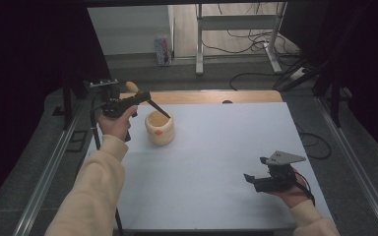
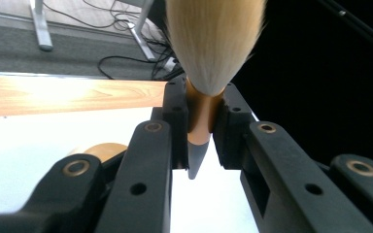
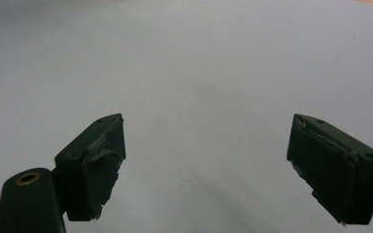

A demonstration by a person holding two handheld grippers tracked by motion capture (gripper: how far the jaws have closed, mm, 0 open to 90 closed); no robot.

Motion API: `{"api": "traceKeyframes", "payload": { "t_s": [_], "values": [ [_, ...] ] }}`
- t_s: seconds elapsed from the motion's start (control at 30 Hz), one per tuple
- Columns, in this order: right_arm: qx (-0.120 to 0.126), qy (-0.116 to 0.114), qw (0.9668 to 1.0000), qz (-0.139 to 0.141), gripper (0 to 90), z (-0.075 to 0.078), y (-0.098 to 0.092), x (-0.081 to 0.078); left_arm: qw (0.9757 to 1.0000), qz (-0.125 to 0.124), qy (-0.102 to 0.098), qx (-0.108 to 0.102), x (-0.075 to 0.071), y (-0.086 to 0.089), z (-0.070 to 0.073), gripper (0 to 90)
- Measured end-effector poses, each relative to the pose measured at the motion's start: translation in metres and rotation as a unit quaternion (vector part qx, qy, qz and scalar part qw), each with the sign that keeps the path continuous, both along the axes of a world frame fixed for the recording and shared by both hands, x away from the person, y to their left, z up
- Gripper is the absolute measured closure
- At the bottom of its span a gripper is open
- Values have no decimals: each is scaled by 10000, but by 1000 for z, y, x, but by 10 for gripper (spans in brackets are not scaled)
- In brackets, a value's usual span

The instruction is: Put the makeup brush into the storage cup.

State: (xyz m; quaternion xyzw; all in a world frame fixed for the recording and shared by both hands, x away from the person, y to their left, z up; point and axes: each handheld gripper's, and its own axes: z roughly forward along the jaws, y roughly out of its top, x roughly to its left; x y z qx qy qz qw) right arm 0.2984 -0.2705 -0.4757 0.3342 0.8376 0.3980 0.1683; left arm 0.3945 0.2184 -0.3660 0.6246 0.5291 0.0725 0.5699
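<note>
My left gripper (image 1: 139, 97) is over the table's far left corner, shut on a brush (image 1: 132, 88). The tan bristle head sticks up and away, and the dark pointed handle slants down over the mouth of a cream round pot (image 1: 160, 129). In the left gripper view the jaws (image 2: 200, 127) clamp the brush's copper ferrule (image 2: 199, 114), with the bristles (image 2: 213, 43) fanning above and part of the pot (image 2: 102, 149) showing lower left. My right gripper (image 1: 255, 168) hovers near the front right of the white table (image 1: 216, 147), open. In the right gripper view it (image 3: 206, 165) has nothing between its pads (image 3: 102, 160).
A wooden strip (image 1: 211, 96) runs along the table's far edge. Metal rails (image 1: 54, 162) flank the table on both sides. Beyond it on the floor are desk legs (image 1: 199, 44), loose cables (image 1: 256, 42) and a small box (image 1: 162, 50).
</note>
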Motion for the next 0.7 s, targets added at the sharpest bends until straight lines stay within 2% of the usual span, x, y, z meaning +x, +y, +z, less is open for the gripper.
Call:
{"api": "traceKeyframes", "payload": {
  "t_s": [0.4, 0.7],
  "values": [
    [13, 18, 10000, -6, 146, 0, 0, 0, 9999, 78, 57, 71, 5, 6, -2, 789],
    [2, 18, 10000, 2, 146, 0, -1, 0, 9994, 230, 98, 235, 13, 13, -9, 789]
  ]
}}
